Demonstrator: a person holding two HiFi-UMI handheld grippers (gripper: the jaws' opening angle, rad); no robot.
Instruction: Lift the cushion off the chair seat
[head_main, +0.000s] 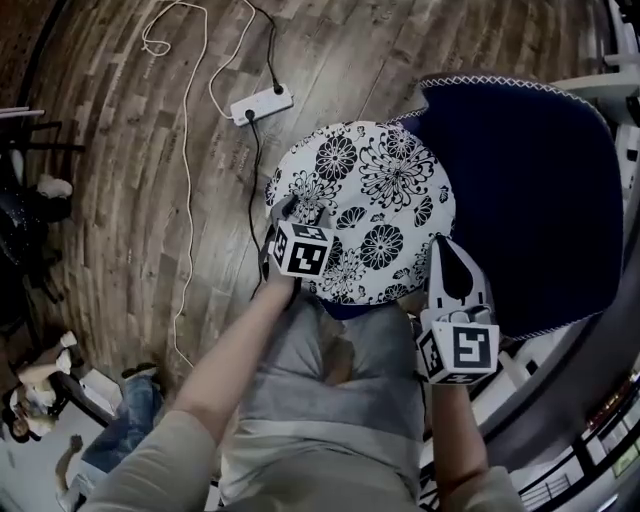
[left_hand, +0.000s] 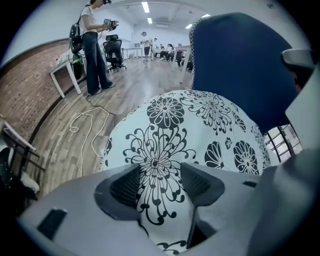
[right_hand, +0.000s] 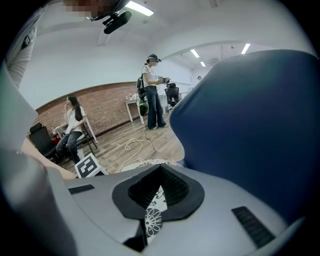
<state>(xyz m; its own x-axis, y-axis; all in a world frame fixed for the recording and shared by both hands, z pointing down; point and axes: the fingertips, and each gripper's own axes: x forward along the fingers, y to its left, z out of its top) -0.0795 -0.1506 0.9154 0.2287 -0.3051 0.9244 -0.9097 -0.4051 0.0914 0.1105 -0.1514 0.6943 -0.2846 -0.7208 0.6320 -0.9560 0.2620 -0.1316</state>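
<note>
A round white cushion with black flower print (head_main: 365, 205) lies on the seat of a navy blue chair (head_main: 530, 200). My left gripper (head_main: 303, 215) points steeply down at the cushion's near left edge, open, and the flowered cover (left_hand: 190, 125) shows between its two pads without being pinched. My right gripper (head_main: 447, 250) hovers at the cushion's near right edge, over the navy seat, its dark fingers together and shut on nothing. In the right gripper view a sliver of the cushion (right_hand: 152, 217) shows below that gripper (right_hand: 161, 172), and the chair back (right_hand: 250, 130) fills the right.
A white power strip (head_main: 262, 104) with a white cable (head_main: 185, 150) and a black one lies on the wooden floor left of the chair. A person stands by a desk (left_hand: 95, 45) across the room. Another person sits by the brick wall (right_hand: 72, 125).
</note>
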